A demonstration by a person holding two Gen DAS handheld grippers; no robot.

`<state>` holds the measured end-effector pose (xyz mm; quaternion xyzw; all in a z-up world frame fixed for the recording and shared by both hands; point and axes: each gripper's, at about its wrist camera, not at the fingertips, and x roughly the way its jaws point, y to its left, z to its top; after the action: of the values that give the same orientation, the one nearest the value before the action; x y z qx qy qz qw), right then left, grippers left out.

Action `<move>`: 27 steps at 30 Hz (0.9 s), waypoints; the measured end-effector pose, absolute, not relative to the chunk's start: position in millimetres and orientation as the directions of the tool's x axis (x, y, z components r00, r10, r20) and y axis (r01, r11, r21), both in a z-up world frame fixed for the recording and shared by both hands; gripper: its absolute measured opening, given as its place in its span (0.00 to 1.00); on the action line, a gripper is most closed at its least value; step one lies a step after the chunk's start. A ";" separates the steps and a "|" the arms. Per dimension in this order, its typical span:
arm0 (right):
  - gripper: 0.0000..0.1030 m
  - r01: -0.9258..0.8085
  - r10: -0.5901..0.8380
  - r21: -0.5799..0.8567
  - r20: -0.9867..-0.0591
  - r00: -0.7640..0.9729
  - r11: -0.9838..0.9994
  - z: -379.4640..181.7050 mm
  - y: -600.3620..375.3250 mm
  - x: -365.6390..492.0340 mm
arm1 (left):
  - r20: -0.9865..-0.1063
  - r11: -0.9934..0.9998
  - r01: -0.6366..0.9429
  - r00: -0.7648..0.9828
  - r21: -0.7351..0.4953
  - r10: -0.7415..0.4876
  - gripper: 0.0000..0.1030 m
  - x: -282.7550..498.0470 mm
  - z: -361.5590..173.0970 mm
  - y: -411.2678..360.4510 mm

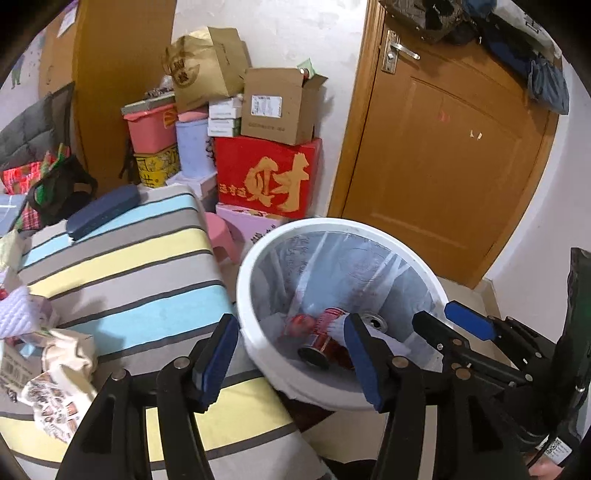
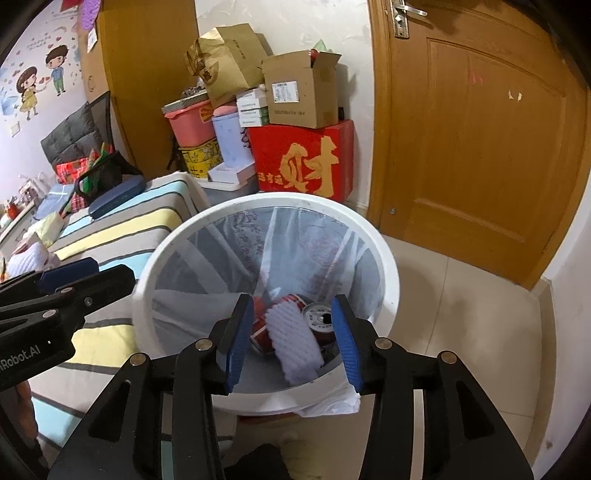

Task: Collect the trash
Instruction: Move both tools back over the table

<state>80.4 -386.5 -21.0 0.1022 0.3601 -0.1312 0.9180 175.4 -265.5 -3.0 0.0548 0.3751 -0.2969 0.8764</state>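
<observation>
A brown wooden door (image 2: 476,147) with a silver lever handle (image 2: 400,14) fills the far right, above pale tiled floor (image 2: 461,325). White plastered wall (image 2: 288,26) backs a far stack of cardboard and coloured boxes (image 2: 303,158). On the left, a bed with a striped blue, yellow and grey cover (image 1: 122,266); cartoon stickers on the lilac wall (image 2: 33,85).
</observation>
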 end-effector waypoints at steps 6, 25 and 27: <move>0.44 0.295 -0.145 0.115 -0.670 0.728 0.949 -15.9 -373.4 76.6 | -0.671 0.839 0.531 0.579 -0.121 -0.463 0.58 164.1 4.2 -240.8; 0.44 0.164 -0.057 0.117 -0.620 0.783 0.980 -0.9 -315.1 76.7 | -0.620 0.903 0.412 0.680 -0.119 -0.392 0.58 131.7 24.3 -147.8; 0.44 0.146 -0.046 0.112 -0.620 0.783 0.983 -1.2 -306.1 77.0 | -0.618 0.910 0.395 0.687 -0.123 -0.382 0.58 129.7 24.3 -136.1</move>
<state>77.0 -306.1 -1.2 0.0772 0.3254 -0.0510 0.9410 129.7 -136.1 24.3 0.0098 0.3344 -0.2115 0.9184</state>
